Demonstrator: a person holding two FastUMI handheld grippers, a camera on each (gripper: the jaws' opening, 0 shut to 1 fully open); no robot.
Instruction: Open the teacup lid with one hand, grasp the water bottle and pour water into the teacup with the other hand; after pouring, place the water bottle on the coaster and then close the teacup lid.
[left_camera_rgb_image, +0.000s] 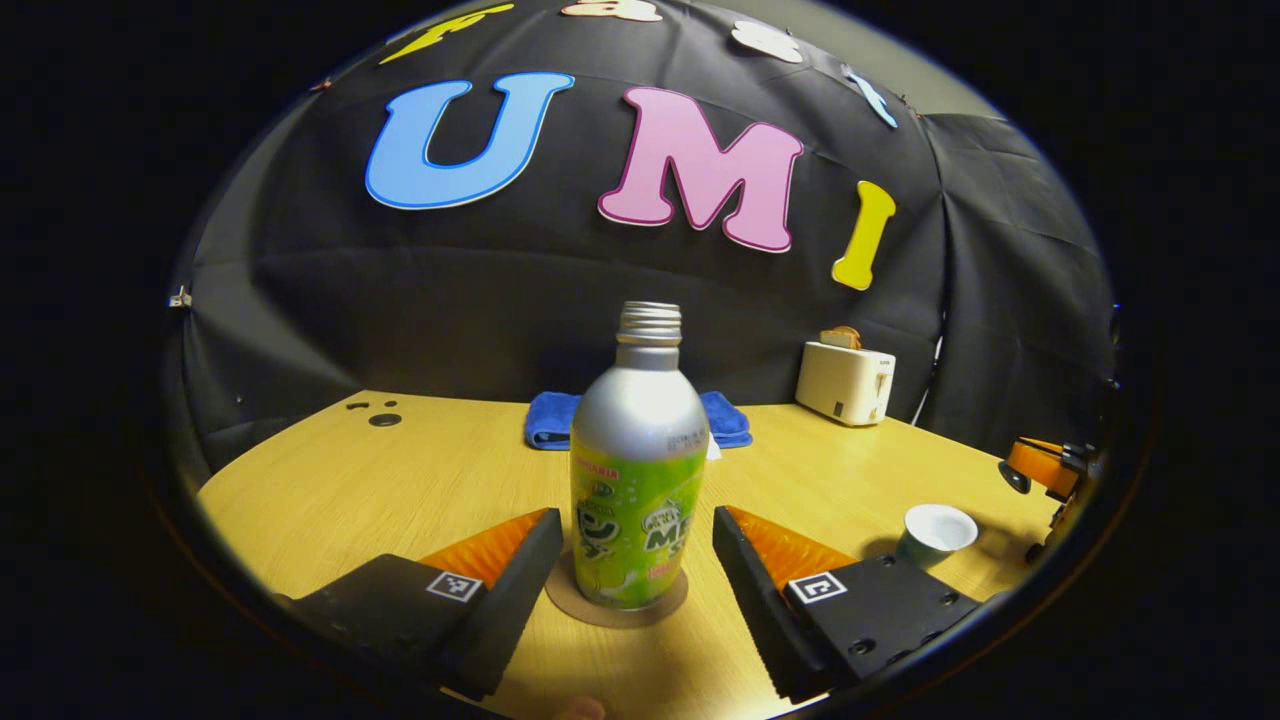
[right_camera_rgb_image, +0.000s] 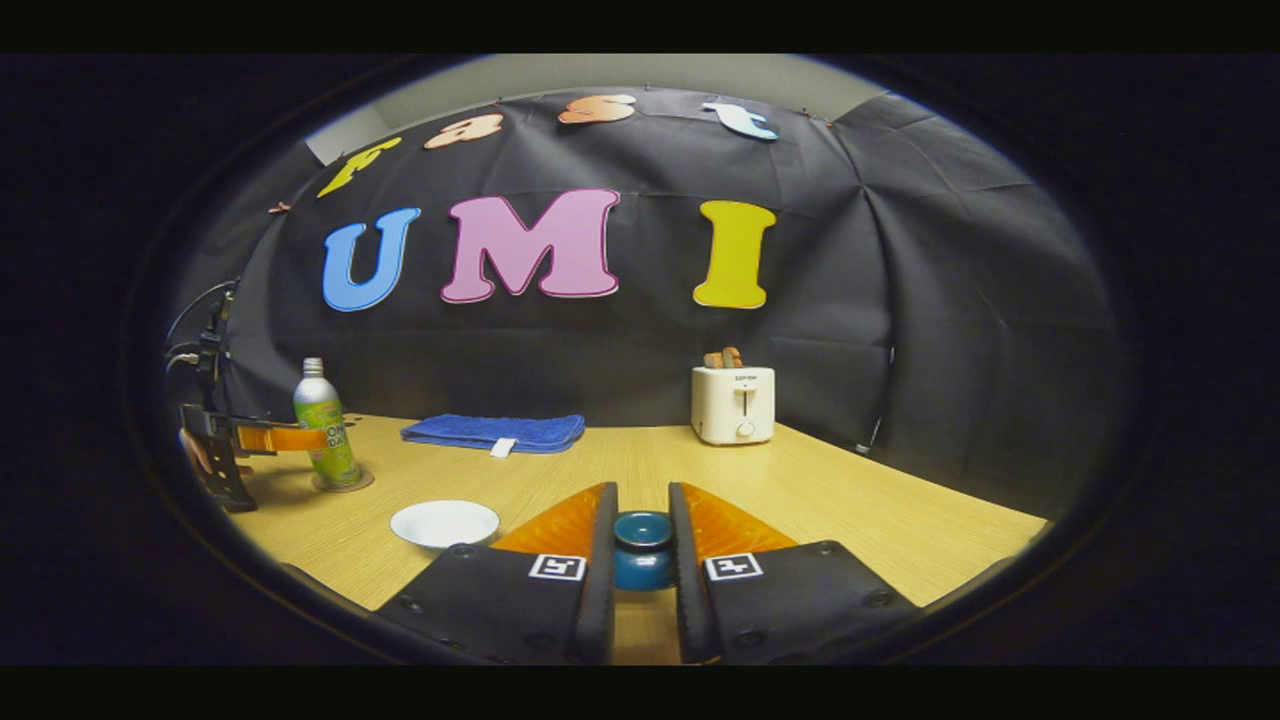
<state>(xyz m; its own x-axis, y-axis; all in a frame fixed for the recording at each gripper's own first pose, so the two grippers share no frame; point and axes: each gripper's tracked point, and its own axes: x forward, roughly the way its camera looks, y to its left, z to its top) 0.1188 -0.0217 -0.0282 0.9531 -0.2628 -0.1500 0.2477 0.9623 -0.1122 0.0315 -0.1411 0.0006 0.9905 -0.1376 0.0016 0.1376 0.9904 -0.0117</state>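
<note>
Bottle (left_camera_rgb_image: 638, 470) stands on coaster (left_camera_rgb_image: 616, 602) at lower centre, left gripper (left_camera_rgb_image: 630, 560) fingers wide around it. Right gripper (right_camera_rgb_image: 641, 555) fingers clamp teacup lid (right_camera_rgb_image: 642, 562), keeping teacup (left_camera_rgb_image: 936, 534) uncovered.

Bottle (left_camera_rgb_image: 638, 470) on coaster (left_camera_rgb_image: 616, 603); towel (left_camera_rgb_image: 550, 418) behind.

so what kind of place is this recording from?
Likely a staged recording booth, not a real kitchen: a black cloth wall backs a light wooden table set with household props, namely a white toaster, a folded blue towel and a silver-and-green metal bottle on a round brown coaster.
</note>
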